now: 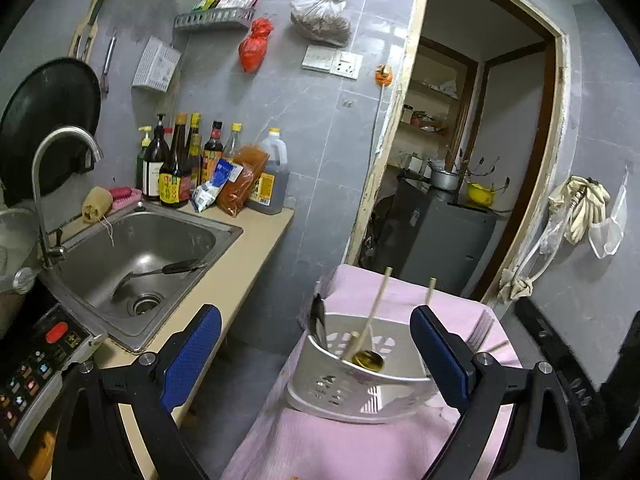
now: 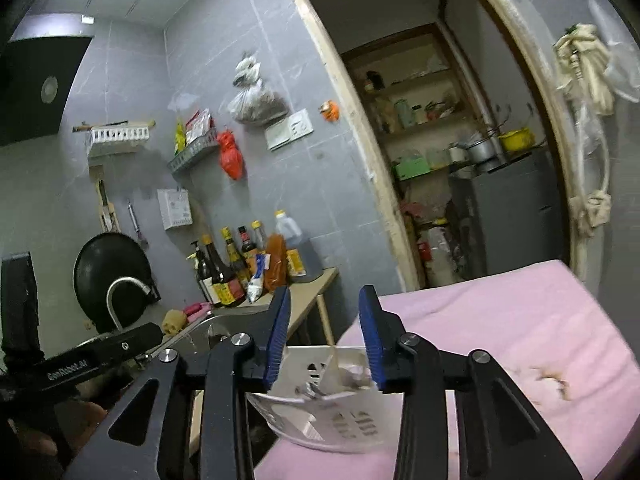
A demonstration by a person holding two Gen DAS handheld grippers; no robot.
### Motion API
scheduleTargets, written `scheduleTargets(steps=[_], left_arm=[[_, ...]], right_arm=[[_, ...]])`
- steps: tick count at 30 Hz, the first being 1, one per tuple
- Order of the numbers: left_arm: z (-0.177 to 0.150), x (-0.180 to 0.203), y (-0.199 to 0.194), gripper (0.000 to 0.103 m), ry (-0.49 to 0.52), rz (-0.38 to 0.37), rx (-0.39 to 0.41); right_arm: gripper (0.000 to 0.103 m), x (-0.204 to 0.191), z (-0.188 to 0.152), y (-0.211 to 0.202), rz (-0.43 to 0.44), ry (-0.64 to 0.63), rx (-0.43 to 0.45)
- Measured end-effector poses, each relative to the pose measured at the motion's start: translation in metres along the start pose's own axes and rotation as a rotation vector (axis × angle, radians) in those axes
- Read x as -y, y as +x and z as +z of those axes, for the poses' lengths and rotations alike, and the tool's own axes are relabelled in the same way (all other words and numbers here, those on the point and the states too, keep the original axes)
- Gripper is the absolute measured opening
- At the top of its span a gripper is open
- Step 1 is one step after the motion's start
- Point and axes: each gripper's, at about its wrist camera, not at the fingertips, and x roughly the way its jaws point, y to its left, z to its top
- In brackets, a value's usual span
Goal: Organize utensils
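White utensil basket (image 1: pixel 360 384) on the pink cloth (image 1: pixel 320 440), both grippers empty around it.

Basket sits on the pink-covered surface, its open top towards the left wrist camera. Inside: a dark spoon (image 1: pixel 318 320) at the left wall, a ladle (image 1: pixel 370 358) with a pale stick handle leaning up and back, its brassy bowl low in the basket. A fork (image 1: pixel 482 328) shows at the right rim, blurred; whether it is in the basket or just beside it cannot be told. Left gripper (image 1: pixel 316 354) stands released, jaws wide, the basket lying between and just beyond its blue pads (image 1: pixel 192 354). Right gripper (image 2: pixel 324 336) is above the basket's near rim, jaws parted, pads clear of everything. Beyond to the left: steel sink (image 1: pixel 132 248) with a spatula (image 1: pixel 160 272) lying in it, sauce bottles (image 1: pixel 180 164) on the counter behind.
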Motion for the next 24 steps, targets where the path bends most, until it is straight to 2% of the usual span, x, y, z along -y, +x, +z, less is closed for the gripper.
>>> scheduleTargets(steps=[5, 8, 10, 13, 14, 17, 24], left_arm=[[-0.006, 0.018, -0.028, 0.095, 0.016, -0.031, 0.002], [-0.009, 0.03, -0.053, 0.095, 0.026, -0.062, 0.022], [-0.01, 0.039, -0.07, 0.095, 0.043, -0.081, 0.042], [-0.013, 0.052, -0.098, 0.098, 0.076, -0.108, 0.08], [-0.013, 0.054, -0.104, 0.101, 0.083, -0.117, 0.089], [-0.02, 0.062, -0.13, 0.102, 0.099, -0.142, 0.11], [-0.041, 0.067, -0.175, 0.102, 0.131, -0.176, 0.099]], right_arm=[[0.05, 0.008, 0.016, -0.058, -0.05, -0.001, 0.022], [0.059, 0.008, 0.026, -0.093, -0.082, -0.02, 0.024], [0.07, 0.007, 0.031, -0.114, -0.104, -0.038, 0.016], [0.077, 0.005, 0.039, -0.152, -0.14, -0.073, -0.005], [0.078, 0.004, 0.04, -0.161, -0.146, -0.077, -0.01], [0.082, 0.002, 0.042, -0.191, -0.173, -0.1, -0.026], [0.09, 0.001, 0.037, -0.234, -0.249, -0.138, -0.076]])
